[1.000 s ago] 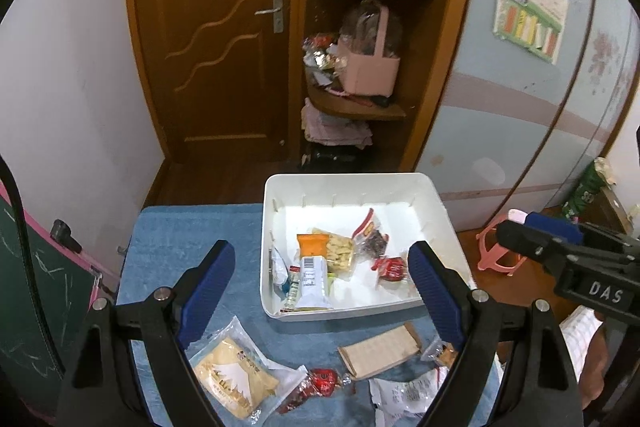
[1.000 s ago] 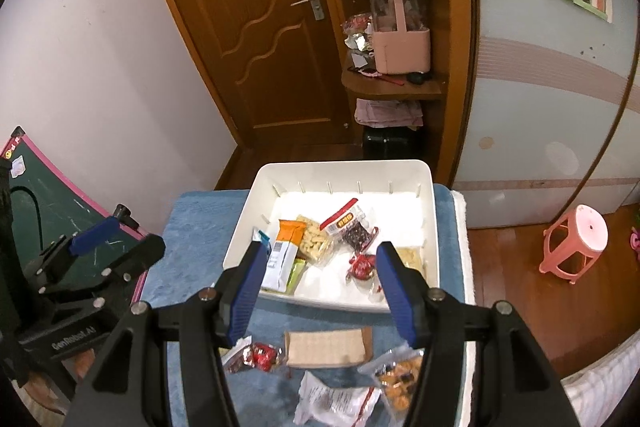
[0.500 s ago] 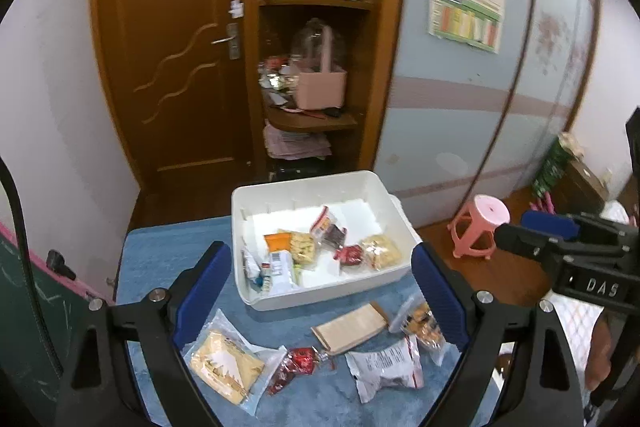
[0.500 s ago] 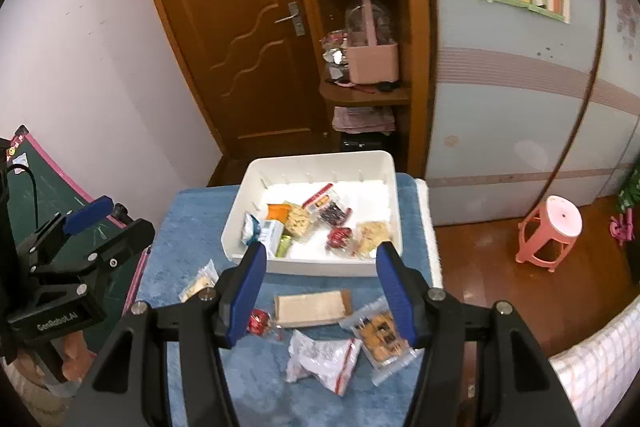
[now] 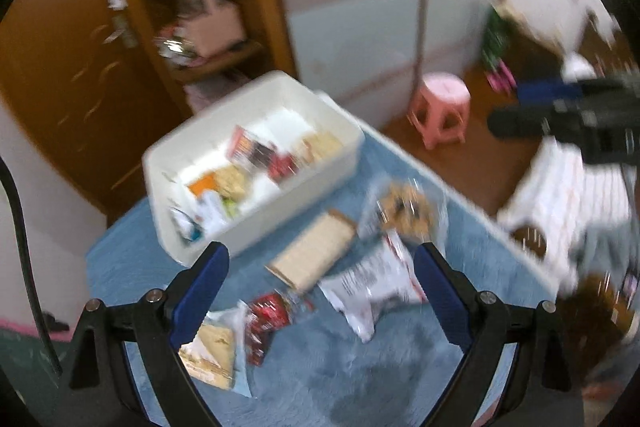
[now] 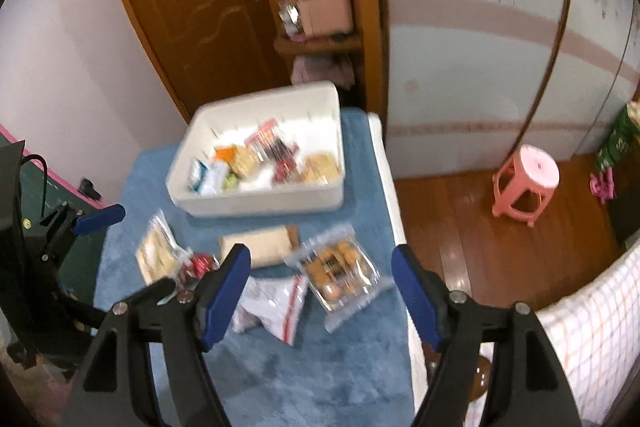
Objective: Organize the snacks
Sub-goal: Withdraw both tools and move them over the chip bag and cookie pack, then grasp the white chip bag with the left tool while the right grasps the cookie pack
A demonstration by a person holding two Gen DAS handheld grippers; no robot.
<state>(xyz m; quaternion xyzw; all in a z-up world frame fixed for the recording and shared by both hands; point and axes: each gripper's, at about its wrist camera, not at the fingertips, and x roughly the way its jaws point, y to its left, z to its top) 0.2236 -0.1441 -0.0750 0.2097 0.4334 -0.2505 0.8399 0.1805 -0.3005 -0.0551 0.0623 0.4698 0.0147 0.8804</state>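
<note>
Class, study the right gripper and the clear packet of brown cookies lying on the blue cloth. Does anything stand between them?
Nothing visible does. The right gripper is open and empty, its jaws having just been opening, with the cookie packet framed between its fingers. Only bare blue cloth lies nearer the camera.

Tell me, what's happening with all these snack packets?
A person is sorting snacks with two hand-held tongs. Some packets already lie in the white bin; five more wait on the blue mat in front of it. The right tongs, which have just been opening, hang empty over the cookie bag. The left tongs are open above the tan packet and the white pouch. Nothing is gripped yet.
</note>
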